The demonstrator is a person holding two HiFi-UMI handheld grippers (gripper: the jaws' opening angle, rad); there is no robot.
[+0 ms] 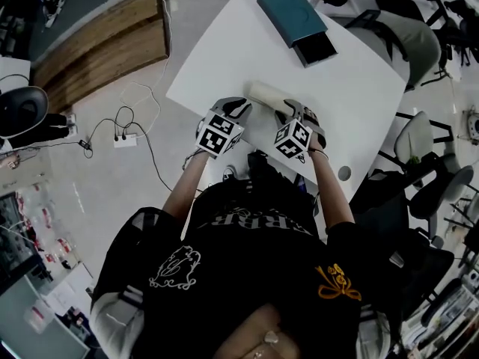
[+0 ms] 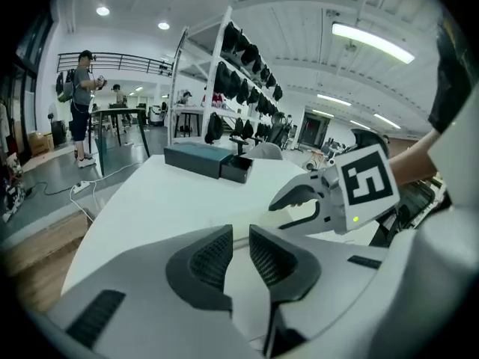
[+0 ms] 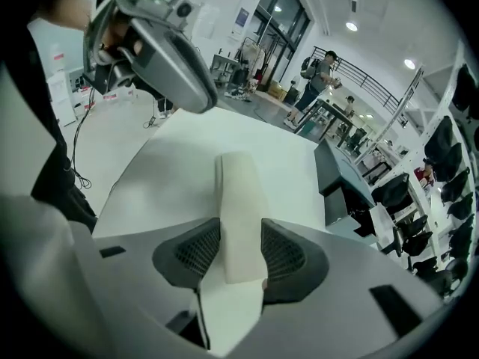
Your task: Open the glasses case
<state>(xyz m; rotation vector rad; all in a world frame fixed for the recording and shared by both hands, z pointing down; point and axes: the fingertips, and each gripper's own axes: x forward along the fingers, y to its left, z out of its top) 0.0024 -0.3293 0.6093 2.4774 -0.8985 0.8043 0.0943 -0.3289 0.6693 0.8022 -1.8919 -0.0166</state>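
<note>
A cream glasses case [image 1: 263, 93] lies shut on the white table [image 1: 337, 88], just beyond both grippers. In the right gripper view the case [image 3: 238, 200] runs away from me, its near end between the pads of my right gripper [image 3: 241, 236]. The jaws stand wide around it and I see no squeeze on it. My left gripper [image 2: 239, 234] hovers low over the table to the left of the case, its pads a narrow gap apart with nothing between them. The right gripper [image 2: 283, 209] shows at the right of the left gripper view.
A teal box [image 1: 288, 13] with a dark drawer end lies at the table's far side. Office chairs [image 1: 419, 43] crowd the right. Cables and a power strip [image 1: 123, 137] lie on the floor at the left. A shelf rack [image 2: 224, 73] stands behind the table.
</note>
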